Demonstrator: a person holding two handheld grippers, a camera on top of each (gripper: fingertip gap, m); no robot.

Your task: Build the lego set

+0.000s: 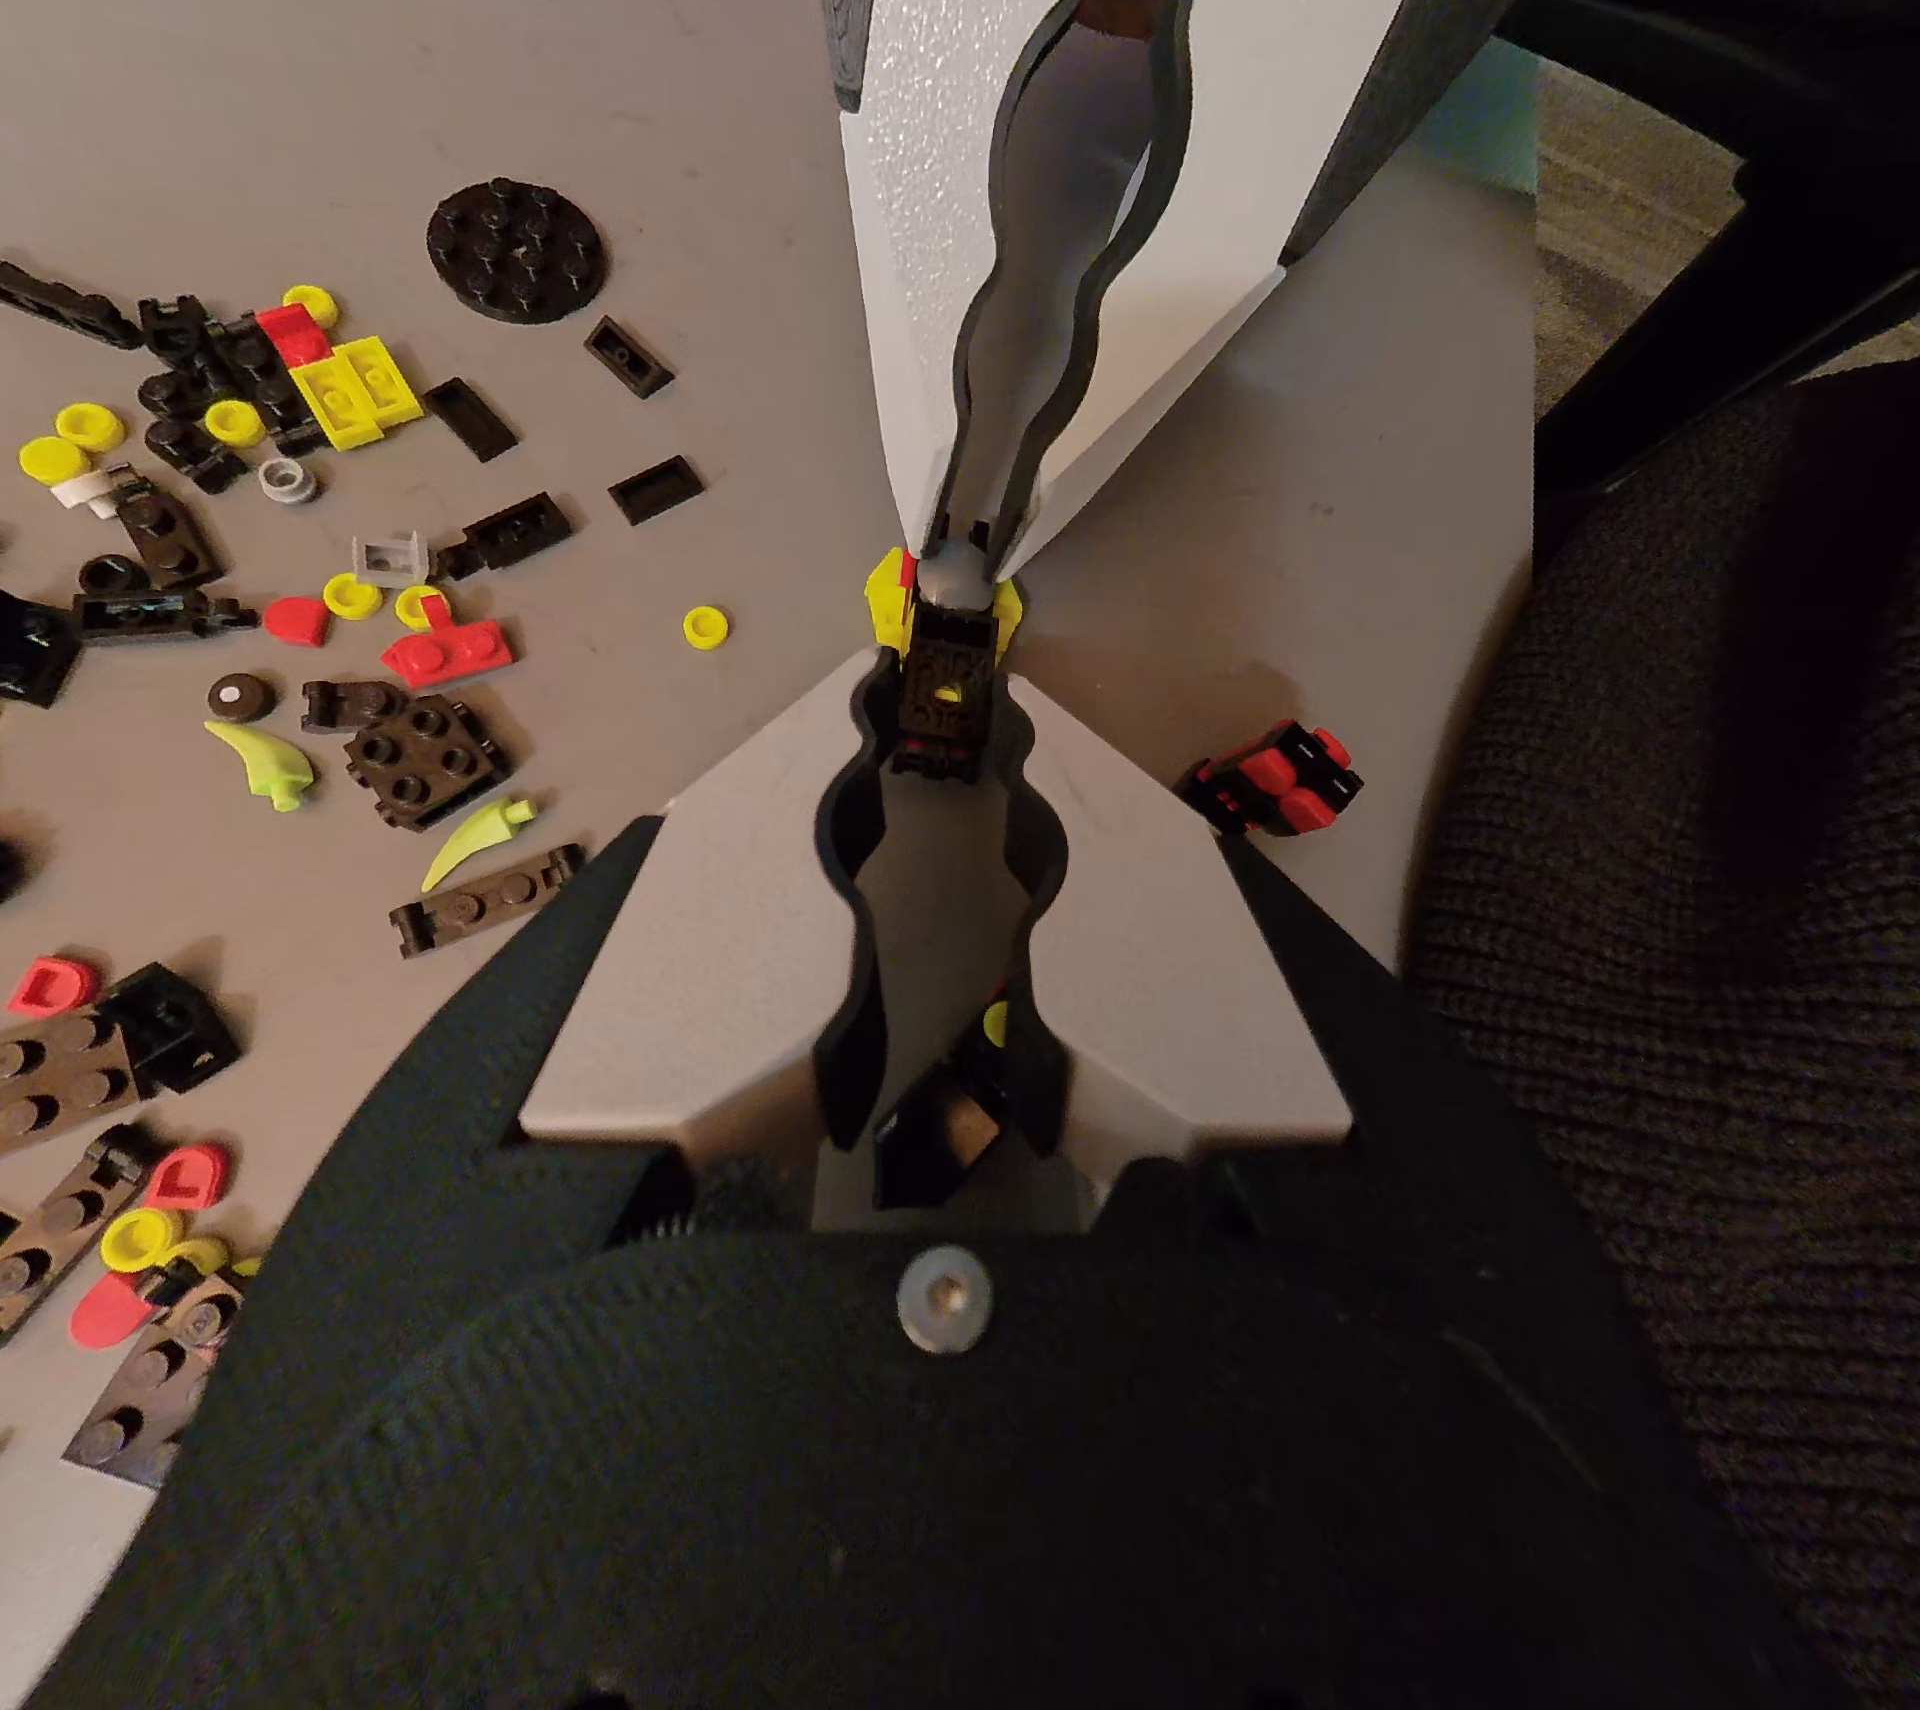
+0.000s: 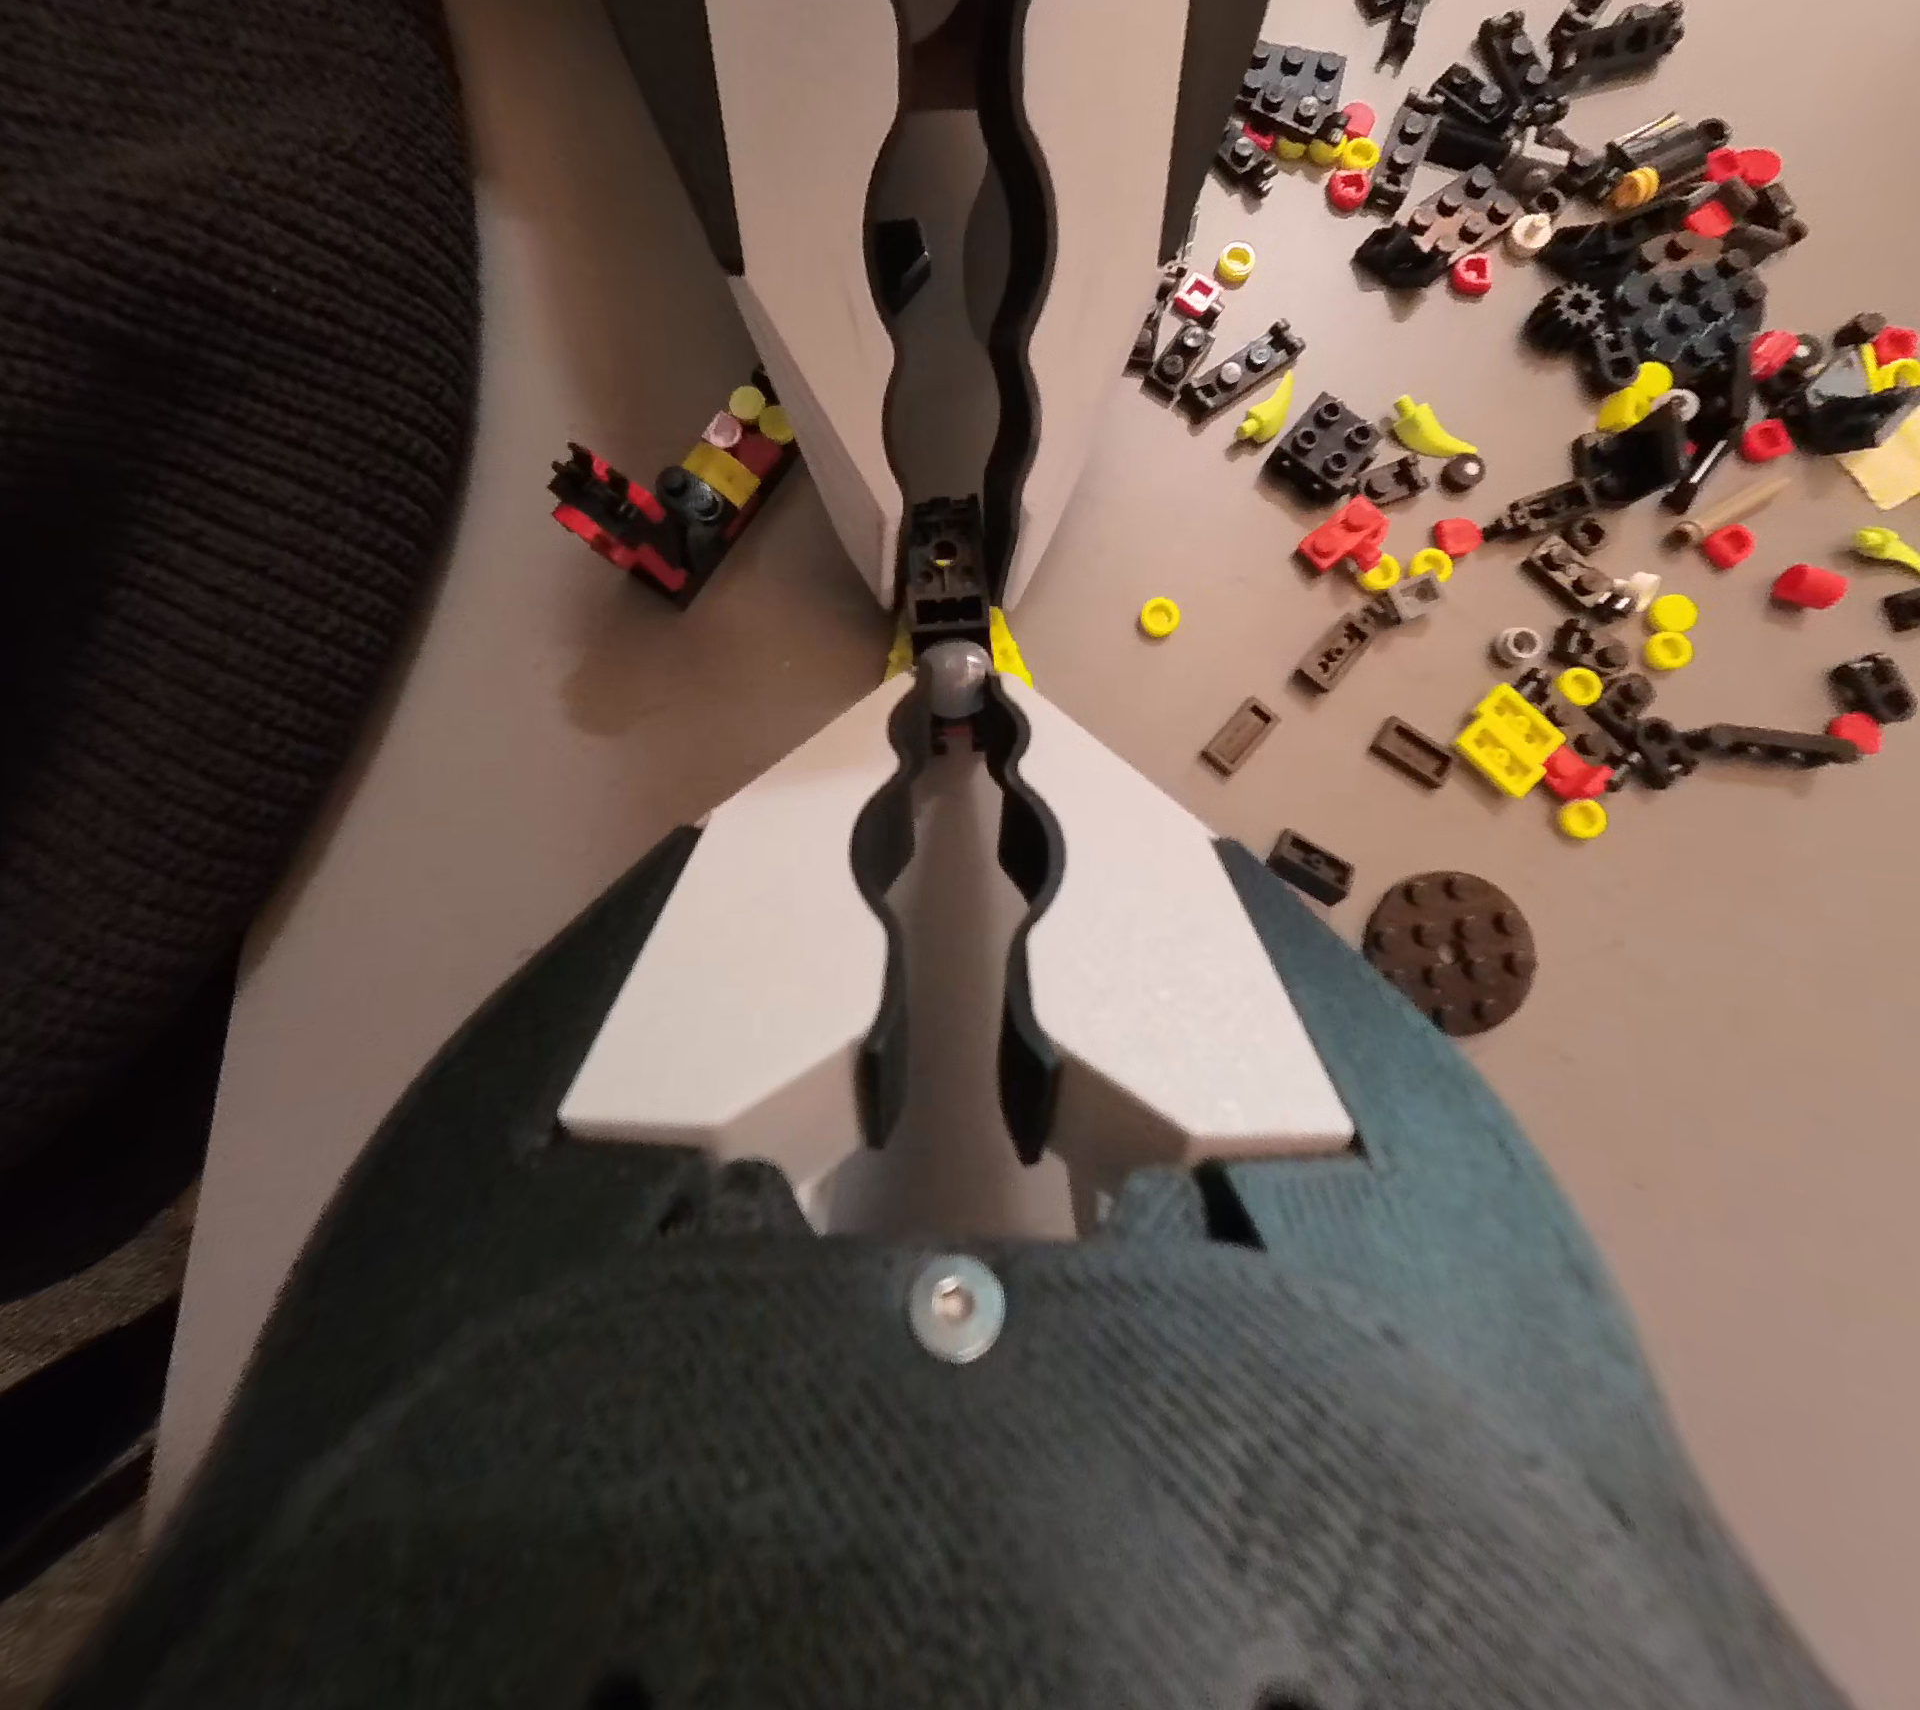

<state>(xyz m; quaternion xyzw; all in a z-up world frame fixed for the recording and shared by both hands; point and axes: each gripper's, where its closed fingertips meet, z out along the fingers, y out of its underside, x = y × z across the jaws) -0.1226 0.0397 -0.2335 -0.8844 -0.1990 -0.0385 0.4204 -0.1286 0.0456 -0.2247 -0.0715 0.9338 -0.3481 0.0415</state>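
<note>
In the left wrist view, loose bricks cover the left of the surface; at frame centre the left claw, nearly closed, grips a small black sub-assembly, while the right claw enters from the top, pinched on a grey ball part meeting it, apparently to press the joint together. A red-and-black block lies at right. The right wrist view alone shows this block's yellow-banded top at centre left.

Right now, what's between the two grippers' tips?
A small black and yellow lego piece with a grey ball spans the gap; the left gripper and right gripper both pinch it, in both views.
</note>
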